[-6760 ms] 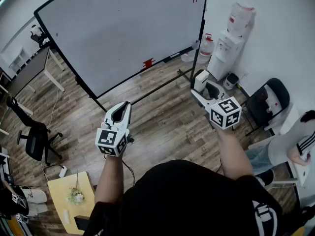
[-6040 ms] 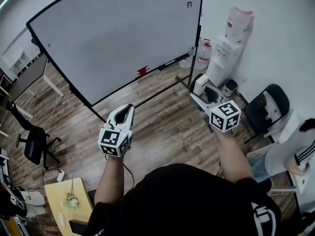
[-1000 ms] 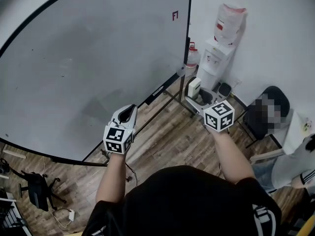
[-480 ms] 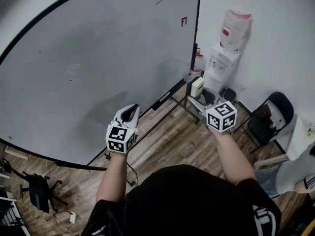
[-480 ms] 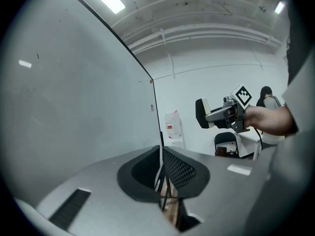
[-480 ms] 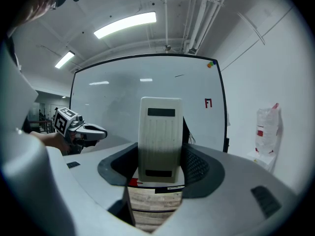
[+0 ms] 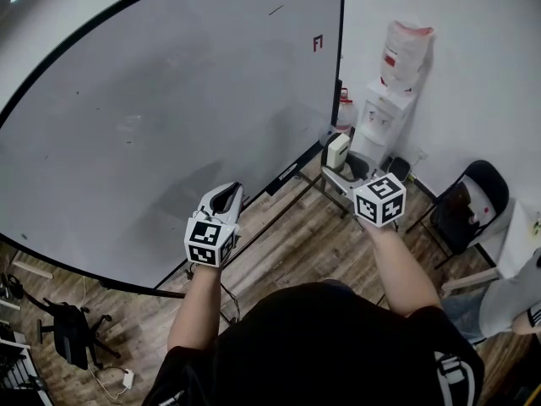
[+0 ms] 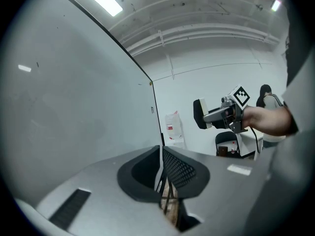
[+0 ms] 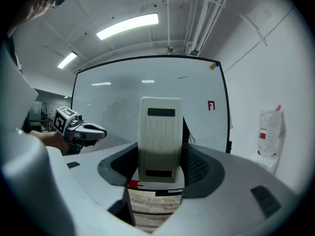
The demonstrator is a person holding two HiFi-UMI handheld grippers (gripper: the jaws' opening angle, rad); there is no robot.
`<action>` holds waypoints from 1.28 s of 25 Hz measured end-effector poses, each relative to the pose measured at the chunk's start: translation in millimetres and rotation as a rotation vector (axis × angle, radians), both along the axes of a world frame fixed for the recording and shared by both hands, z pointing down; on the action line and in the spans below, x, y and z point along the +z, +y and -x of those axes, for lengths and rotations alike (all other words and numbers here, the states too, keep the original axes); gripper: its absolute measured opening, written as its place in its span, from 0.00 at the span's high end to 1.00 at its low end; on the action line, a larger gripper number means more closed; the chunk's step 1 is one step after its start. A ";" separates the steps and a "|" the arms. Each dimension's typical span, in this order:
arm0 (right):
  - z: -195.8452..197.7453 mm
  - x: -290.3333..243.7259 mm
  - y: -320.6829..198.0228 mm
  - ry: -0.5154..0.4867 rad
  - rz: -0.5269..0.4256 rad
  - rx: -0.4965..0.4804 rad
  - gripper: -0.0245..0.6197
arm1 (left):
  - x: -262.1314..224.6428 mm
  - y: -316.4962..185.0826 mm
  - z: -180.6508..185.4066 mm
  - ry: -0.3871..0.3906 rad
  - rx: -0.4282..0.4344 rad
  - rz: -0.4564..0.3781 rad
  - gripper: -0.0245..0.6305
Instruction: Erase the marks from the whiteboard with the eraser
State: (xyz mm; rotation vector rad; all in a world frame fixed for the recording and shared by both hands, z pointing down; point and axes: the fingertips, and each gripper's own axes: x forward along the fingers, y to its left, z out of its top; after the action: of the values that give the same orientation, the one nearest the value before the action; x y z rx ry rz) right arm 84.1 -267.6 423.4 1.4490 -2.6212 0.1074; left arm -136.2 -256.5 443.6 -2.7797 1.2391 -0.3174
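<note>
Right gripper [image 9: 160, 168] grips the cream eraser [image 9: 159, 136] by its lower half, upright between the jaws (probably light, rigid, slick-shelled). Ahead stands the whiteboard [image 9: 123, 102], red mark [image 9: 211, 105] upper right. Left gripper [image 8: 161, 156], leftward, is closed, empty.

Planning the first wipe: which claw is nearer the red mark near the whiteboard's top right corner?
Right. The right claw, shut on the eraser, is below the red mark, near the same whiteboard edge; the left claw is farther left and lower.
</note>
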 end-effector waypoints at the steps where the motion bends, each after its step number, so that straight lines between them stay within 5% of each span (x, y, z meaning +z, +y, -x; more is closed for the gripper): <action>1: 0.4 -1.7 -0.2 0.001 -0.004 -0.002 0.57 | -0.2 0.8 1.1 0.000 -0.003 0.000 0.92; 32: 7.6 -3.8 -143.1 0.031 0.008 -0.157 0.57 | 1.6 -102.3 -3.8 -0.006 -0.129 0.017 0.92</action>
State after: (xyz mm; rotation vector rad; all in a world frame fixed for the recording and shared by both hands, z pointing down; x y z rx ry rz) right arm 76.6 -410.7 419.6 1.2260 -2.6941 0.0773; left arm -132.4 -358.8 445.2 -2.7162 1.4250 -0.3461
